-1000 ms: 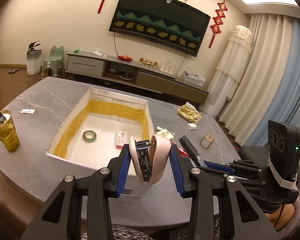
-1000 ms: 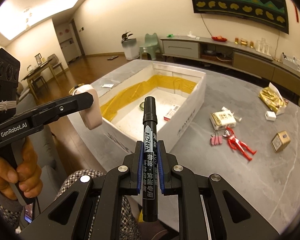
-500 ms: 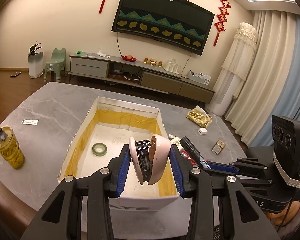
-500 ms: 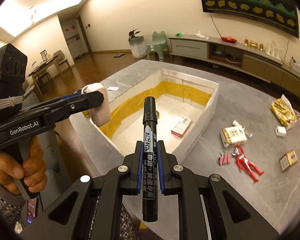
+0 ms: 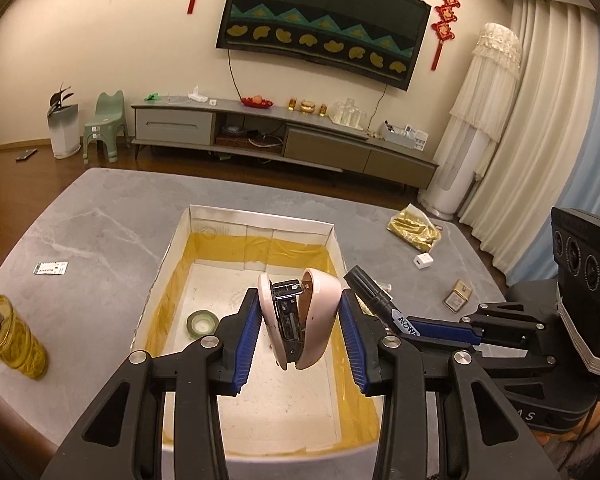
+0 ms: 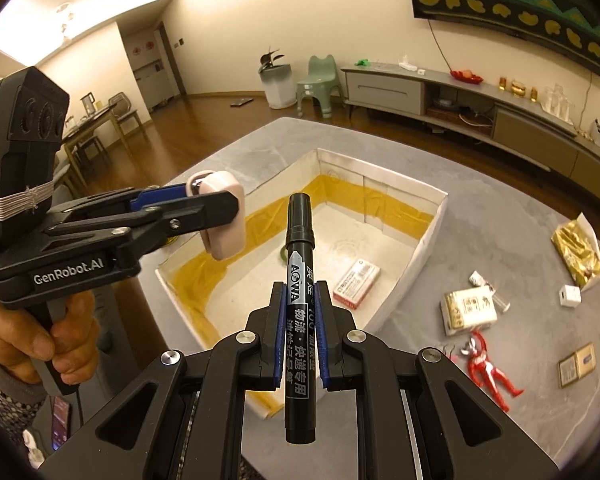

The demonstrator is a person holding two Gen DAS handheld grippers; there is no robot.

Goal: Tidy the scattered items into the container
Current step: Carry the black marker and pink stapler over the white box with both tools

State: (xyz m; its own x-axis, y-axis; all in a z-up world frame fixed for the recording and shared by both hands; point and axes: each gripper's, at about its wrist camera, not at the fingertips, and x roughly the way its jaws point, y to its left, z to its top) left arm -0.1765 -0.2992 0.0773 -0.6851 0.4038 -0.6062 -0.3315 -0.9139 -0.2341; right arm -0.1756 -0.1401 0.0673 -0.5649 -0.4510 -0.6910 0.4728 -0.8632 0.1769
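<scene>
Left wrist view, left tool (image 5: 300,328) clamping stapler (image 5: 300,320), above box (image 5: 260,220)

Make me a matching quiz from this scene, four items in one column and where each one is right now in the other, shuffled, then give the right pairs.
Items
1. pink stapler
2. black marker
3. roll of green tape
4. red toy figure

Places
A. lying on the floor of the white box
B. lying on the grey table, outside the box
C. held in the left claw, over the box
D. clamped in the right claw

Pairs: 1-C, 2-D, 3-A, 4-B
</scene>
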